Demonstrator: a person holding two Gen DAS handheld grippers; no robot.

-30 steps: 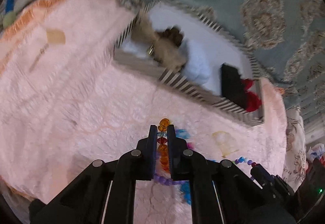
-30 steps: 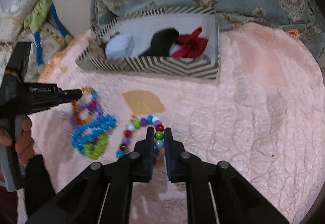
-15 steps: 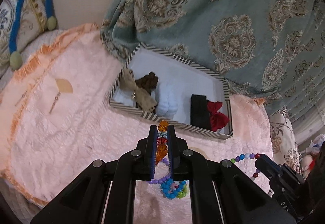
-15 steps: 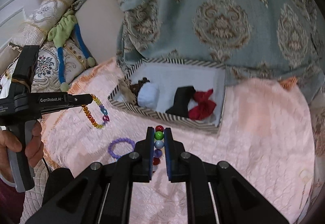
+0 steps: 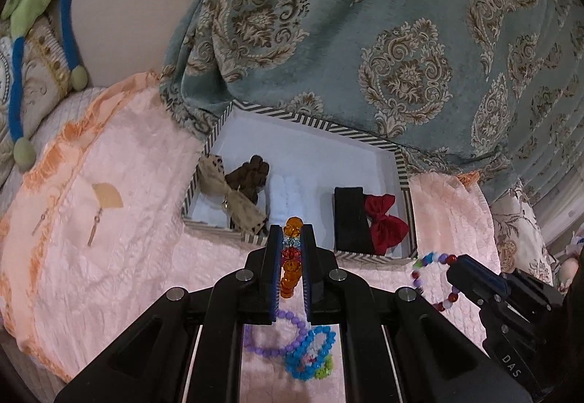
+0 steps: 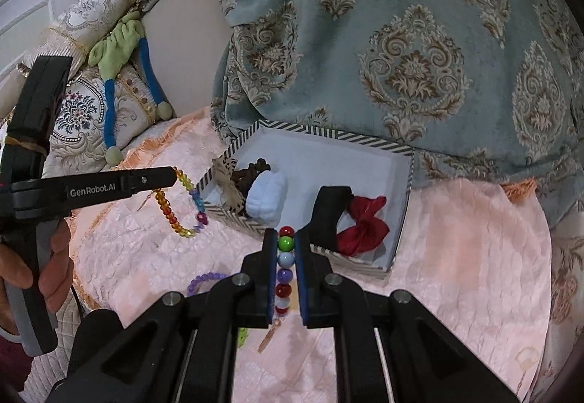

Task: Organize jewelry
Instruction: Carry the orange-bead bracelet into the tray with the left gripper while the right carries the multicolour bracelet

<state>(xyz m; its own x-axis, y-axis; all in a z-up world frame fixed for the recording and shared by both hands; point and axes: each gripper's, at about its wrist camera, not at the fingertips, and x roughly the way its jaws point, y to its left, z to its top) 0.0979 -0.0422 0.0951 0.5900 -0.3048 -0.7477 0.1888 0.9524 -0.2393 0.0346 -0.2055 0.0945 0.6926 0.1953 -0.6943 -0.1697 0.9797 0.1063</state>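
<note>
My left gripper (image 5: 291, 238) is shut on an amber and red bead bracelet (image 5: 291, 266), held above the pink cloth; it also shows hanging in the right wrist view (image 6: 180, 202). My right gripper (image 6: 285, 238) is shut on a multicoloured round-bead bracelet (image 6: 284, 264), which hangs from its tip in the left wrist view (image 5: 434, 271). A striped box (image 5: 401, 162) holds hair bows and a black case beyond both grippers. A purple bracelet (image 5: 273, 341) and a blue and green one (image 5: 310, 355) lie on the cloth below.
The pink quilted cloth (image 5: 109, 257) covers the surface, with small earrings (image 5: 95, 224) at its left. A teal patterned drape (image 5: 401, 38) hangs behind the box. Cushions (image 6: 91, 103) lie at the far left. A gold pendant (image 6: 270, 333) dangles under my right gripper.
Both grippers have lifted their bracelets off the cloth and risen, so the box and drape now sit lower and farther in view. The purple and blue bracelets stayed on the cloth.
</note>
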